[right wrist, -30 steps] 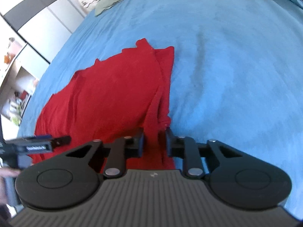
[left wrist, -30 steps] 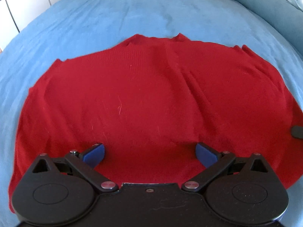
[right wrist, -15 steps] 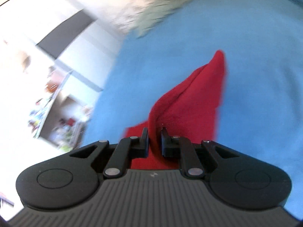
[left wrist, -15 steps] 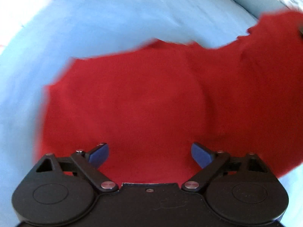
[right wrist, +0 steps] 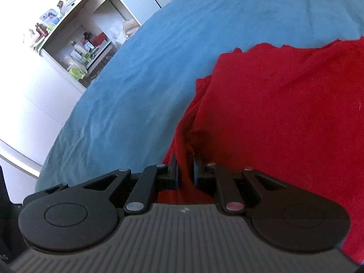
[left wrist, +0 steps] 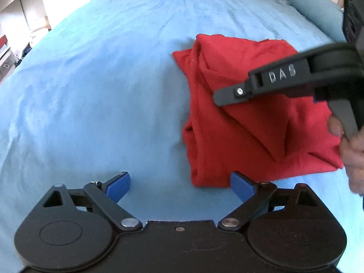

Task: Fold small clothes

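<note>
Holding: my right gripper (right wrist: 184,170) has its jaws narrow, a ridge of the red knit garment (right wrist: 284,104) running up between the two pads; they have just been easing apart a little, and the cloth sits between them.
Left gripper (left wrist: 179,182): I keep its blue pads (left wrist: 118,185) spread wide over bare bedding, nothing between them; the right pad sits at the garment's near edge.
Garment's place: folded over in a rumpled heap, right of centre in the left wrist view, on the light blue bedspread (left wrist: 95,86).
Right hand (left wrist: 350,150): at the right edge of that view, around the black handle.
Upper left, right wrist view: white shelves (right wrist: 77,45) crowded with small items.
</note>
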Available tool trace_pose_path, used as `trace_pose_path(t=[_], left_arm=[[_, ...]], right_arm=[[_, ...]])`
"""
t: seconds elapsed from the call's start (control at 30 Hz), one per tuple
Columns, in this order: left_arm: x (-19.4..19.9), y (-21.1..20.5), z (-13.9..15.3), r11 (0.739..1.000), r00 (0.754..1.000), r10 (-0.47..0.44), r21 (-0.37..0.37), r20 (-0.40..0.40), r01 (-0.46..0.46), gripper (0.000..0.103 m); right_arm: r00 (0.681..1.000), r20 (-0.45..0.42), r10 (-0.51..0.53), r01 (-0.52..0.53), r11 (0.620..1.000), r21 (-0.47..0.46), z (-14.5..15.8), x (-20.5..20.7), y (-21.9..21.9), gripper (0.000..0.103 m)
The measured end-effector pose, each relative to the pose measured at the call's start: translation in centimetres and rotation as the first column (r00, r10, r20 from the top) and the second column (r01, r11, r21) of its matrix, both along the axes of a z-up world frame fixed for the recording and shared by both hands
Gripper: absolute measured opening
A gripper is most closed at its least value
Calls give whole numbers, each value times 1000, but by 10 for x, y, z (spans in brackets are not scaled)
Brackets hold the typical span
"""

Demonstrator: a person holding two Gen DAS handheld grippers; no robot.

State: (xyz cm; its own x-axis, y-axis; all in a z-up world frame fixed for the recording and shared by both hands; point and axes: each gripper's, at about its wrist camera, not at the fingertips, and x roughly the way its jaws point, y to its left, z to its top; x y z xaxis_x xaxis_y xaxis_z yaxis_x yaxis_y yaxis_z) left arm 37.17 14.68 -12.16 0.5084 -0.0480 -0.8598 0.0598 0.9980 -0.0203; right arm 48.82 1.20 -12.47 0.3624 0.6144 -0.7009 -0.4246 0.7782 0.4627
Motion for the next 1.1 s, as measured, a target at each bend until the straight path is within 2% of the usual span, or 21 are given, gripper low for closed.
trace_pose_path(t=[0.03,0.07,0.13,0.2,0.27,0.33,0.4,0.53,0.6,0.67,0.8,0.87,1.0,1.1], left_arm=[[-2,-2,1,1000,1000,-4,-3,8,4,97],[-3,-5,3,1000,1000,-9,-5,14,9,97],[-1,-11,11,1000,1000,-14,-8,22,14,97],[0,-16,21,1000,999,-14,-23,31,15,97],[1,-22,31,999,999,-15,-47,38,17,97],[2,-30,40,998,999,-18,-66,47,21,97],[6,-40,45,997,999,-18,-76,48,21,97],[15,-58,44,998,998,16,-64,61,-13,97],[25,-67,37,998,997,47,-52,68,-44,97],[30,-67,32,996,994,83,-51,69,-79,97],[47,-63,23,990,989,132,-59,60,-129,97],[49,-62,22,989,987,143,-38,72,-141,97],[50,-46,18,982,979,184,38,83,-188,97],[41,-22,11,977,977,209,42,41,-210,97]], right_arm=[[1000,-4,18,-18,1000,6,4,3,0,41],[999,-4,39,-39,999,20,9,5,4,55],[998,36,45,-47,997,58,26,0,-7,69],[995,96,9,-18,995,94,47,-10,-29,76],[983,172,-59,52,998,45,69,-22,-56,86],[964,240,-118,129,991,-33,79,-40,-84,88],[954,261,-146,177,979,-98,75,-59,-106,88],[961,239,-140,197,951,-239,41,-95,-127,88],[968,191,-164,210,944,-254,23,-105,-131,88],[965,155,-210,242,942,-233,9,-111,-133,88],[951,140,-275,301,927,-223,-14,-112,-125,88],[947,137,-291,316,924,-218,-19,-106,-119,88],[931,189,-313,358,884,-300,-21,-109,-117,86],[922,229,-312,376,860,-345,-17,-118,-125,87]])
